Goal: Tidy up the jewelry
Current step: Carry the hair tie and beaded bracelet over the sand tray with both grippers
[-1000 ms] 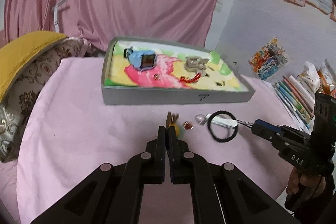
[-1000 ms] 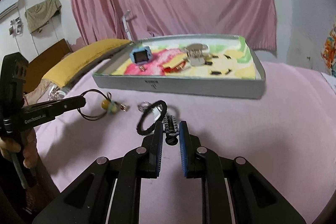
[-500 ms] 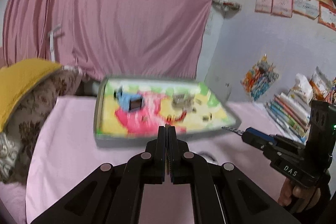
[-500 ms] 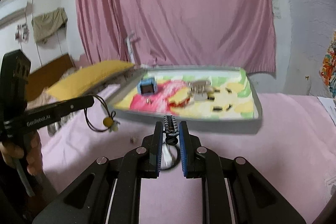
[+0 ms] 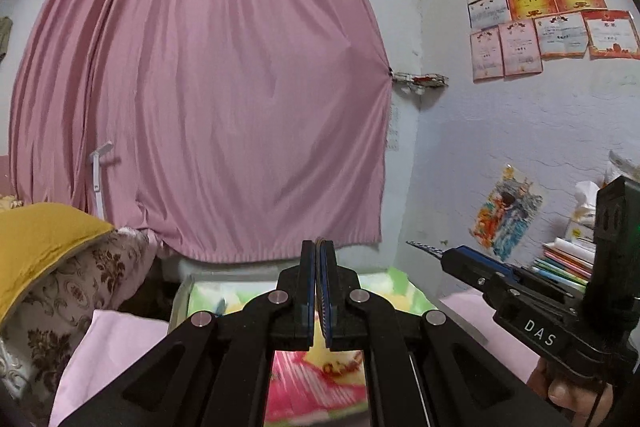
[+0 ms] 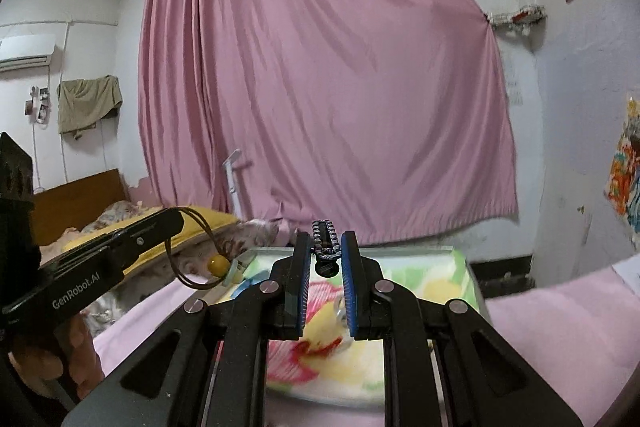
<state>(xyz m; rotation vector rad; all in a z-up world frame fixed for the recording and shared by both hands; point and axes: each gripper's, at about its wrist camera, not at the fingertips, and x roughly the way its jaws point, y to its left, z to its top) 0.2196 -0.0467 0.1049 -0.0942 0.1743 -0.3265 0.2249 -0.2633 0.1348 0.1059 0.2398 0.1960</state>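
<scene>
My left gripper (image 5: 319, 259) is shut on a thin brown cord bracelet; only the cord's edge (image 5: 319, 242) shows between its pads. In the right wrist view the bracelet (image 6: 200, 251) hangs from the left gripper (image 6: 176, 219), with a yellow bead (image 6: 217, 262). My right gripper (image 6: 325, 251) is shut on a black-and-white braided bracelet (image 6: 324, 235), whose tip (image 5: 424, 248) sticks out in the left wrist view. Both grippers are raised over the grey tray (image 6: 468, 267) with its colourful lining (image 5: 320, 387). The tray's contents are blurred or hidden.
A pink cloth (image 6: 560, 311) covers the table. A yellow pillow (image 5: 36, 239) and patterned cushion (image 5: 80, 287) lie at the left. A pink curtain (image 5: 224, 107) hangs behind. Books and pens (image 5: 568, 263) are stacked at the right by the wall.
Both grippers have lifted off the pink cloth with their bracelets and moved forward over the tray. The small items left on the cloth have dropped out of view.
</scene>
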